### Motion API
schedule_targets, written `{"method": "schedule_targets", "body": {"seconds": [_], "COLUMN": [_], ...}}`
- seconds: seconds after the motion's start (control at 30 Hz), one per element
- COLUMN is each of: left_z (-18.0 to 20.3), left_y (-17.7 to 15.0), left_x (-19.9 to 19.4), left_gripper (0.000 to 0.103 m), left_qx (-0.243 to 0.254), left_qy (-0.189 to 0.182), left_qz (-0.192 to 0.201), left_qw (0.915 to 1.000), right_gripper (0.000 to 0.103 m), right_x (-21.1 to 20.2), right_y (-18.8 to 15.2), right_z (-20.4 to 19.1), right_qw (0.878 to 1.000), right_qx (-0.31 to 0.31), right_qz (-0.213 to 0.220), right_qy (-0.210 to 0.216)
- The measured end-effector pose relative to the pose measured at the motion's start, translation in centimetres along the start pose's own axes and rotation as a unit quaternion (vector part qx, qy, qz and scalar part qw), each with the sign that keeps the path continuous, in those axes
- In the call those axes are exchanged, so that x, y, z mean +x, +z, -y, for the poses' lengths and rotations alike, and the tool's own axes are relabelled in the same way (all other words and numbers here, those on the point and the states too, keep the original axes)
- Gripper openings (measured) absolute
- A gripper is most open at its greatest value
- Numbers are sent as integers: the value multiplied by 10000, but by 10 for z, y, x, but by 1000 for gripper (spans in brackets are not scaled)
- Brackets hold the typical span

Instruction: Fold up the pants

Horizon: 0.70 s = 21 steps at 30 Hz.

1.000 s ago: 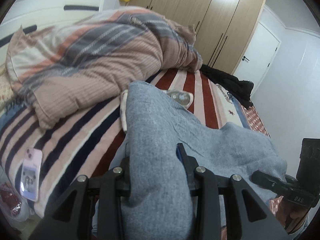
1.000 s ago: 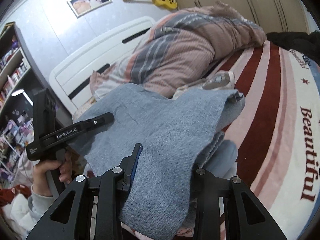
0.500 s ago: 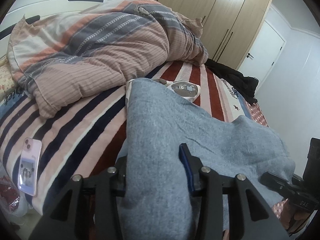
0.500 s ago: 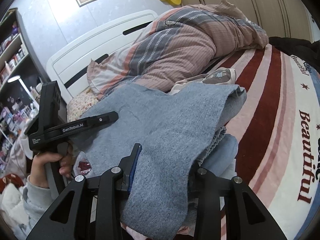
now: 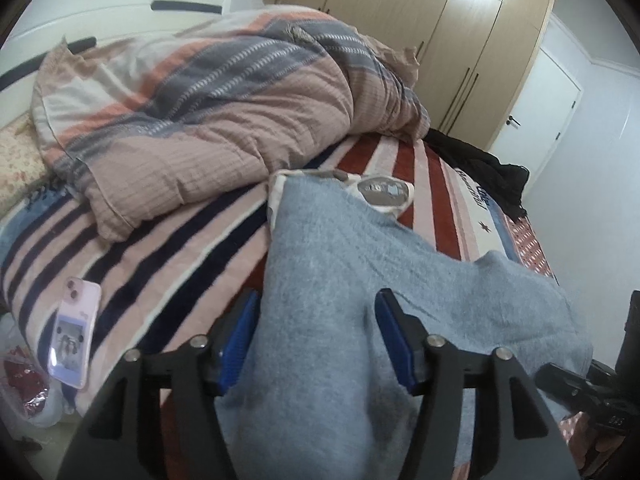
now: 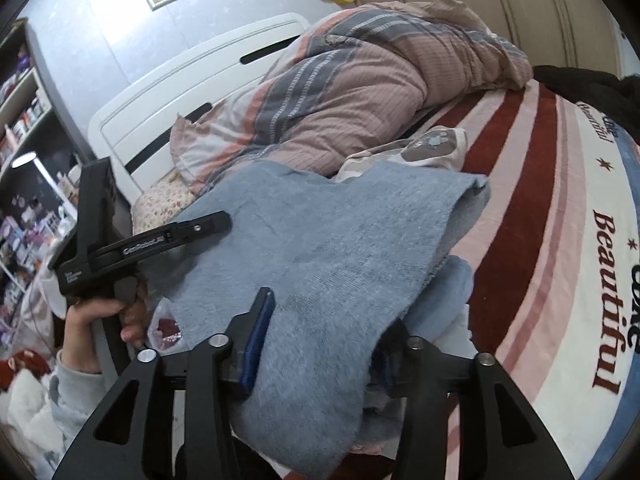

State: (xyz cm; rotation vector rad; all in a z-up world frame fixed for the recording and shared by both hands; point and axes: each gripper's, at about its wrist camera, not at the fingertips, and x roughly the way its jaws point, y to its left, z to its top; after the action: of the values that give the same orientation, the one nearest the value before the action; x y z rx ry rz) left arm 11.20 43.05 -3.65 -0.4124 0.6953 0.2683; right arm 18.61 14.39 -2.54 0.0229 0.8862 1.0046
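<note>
The grey-blue pants lie folded over on the striped bed, on top of a small pile of other clothes. My left gripper straddles their near left edge. Its jaws are opening, and the cloth lies slack between the blue pads. My right gripper is at the near right edge of the pants, its jaws also opening. One of its blue pads shows bare beside the cloth, and the other is hidden under the fabric. The right wrist view shows a hand holding the left gripper over the pants.
A bunched pink and grey quilt fills the bed's far side, with a black garment to its right. A pink phone lies near the bed's left edge. A patterned cloth pokes out beyond the pants. Wardrobe and door stand behind.
Both pairs of jaws have spread apart, and the pinched folds of pants have gone slack. The pants have settled lower onto the pile.
</note>
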Motion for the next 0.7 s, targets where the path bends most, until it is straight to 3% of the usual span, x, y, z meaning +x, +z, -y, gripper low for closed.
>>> {"method": "schedule_targets", "body": {"seconds": [0.1,0.27,0.37,0.7], "left_z": [8,30,50,144], "left_y": [3,2,-1,-17], "left_x": [-11,-30,-39,-66], "left_gripper": [68,72,76,81], "left_qx": [117,287,462,1105], "left_qy": [171,266,162,-242], "left_qz": [136,377,495,829], "left_qw": [9997,9985,9976,9901], "right_gripper": [56,63,74,80], "right_x": [-13,-42,-61,-146], "right_y": [-1,-5,-11,-43], "right_z": [3,10,16,63], "right_qw": [9999,9994,9986,9918], "right_qx": [5,-58,-70,15], "right_qz": [96,275,404,886], "right_qy": [-53,-219,-345,-922]}}
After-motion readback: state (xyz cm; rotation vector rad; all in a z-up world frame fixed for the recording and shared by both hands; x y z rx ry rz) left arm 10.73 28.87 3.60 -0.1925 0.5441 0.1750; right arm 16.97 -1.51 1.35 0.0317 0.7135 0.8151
